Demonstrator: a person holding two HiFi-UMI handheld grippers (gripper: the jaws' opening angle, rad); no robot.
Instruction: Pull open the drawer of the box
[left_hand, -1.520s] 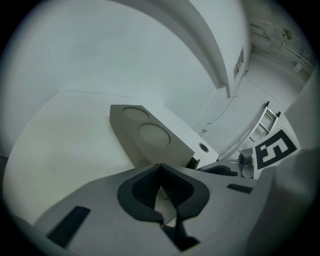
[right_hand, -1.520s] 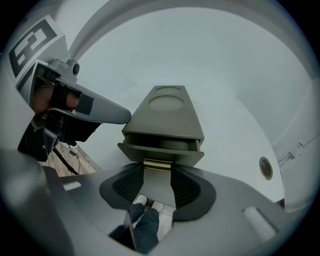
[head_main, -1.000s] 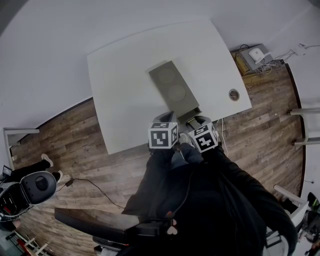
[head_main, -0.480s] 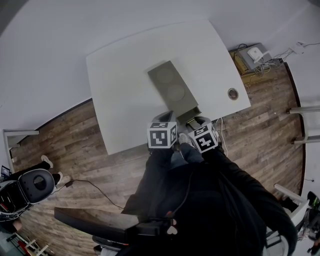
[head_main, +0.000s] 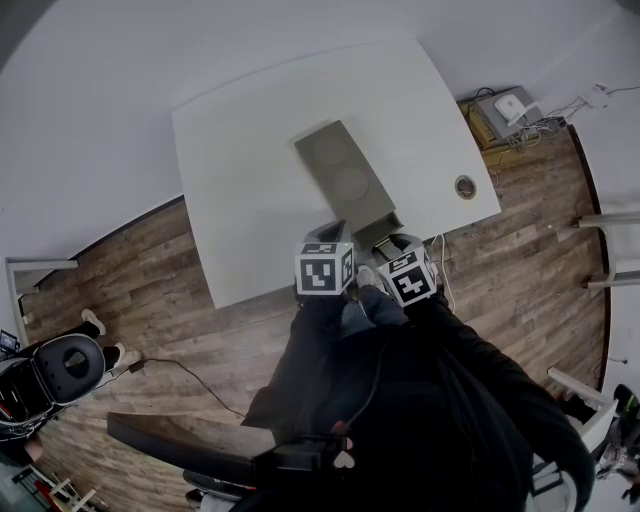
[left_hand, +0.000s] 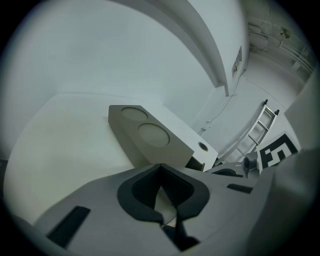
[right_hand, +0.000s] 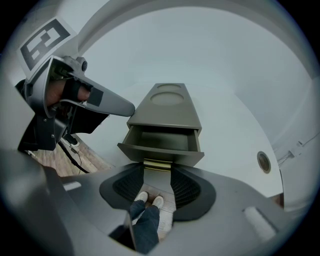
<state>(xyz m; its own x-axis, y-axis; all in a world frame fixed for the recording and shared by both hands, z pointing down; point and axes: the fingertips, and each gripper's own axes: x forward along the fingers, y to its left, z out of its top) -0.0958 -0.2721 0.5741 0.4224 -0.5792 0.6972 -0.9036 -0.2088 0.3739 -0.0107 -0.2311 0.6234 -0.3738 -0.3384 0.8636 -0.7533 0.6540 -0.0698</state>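
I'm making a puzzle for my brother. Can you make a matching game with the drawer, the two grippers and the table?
Things:
1. drawer
2. left gripper
3. right gripper
4. table

States:
A. white
B. jaws together, empty
C. pulled open
D. clamped on the brass handle

Pairs: 1-C, 2-B, 3-D, 4-A.

This looks like an office or a lab room. A white counter with a round cable hole stands on a wood-pattern floor by a plain white wall. An office chair and a white device with loose cables are nearby.
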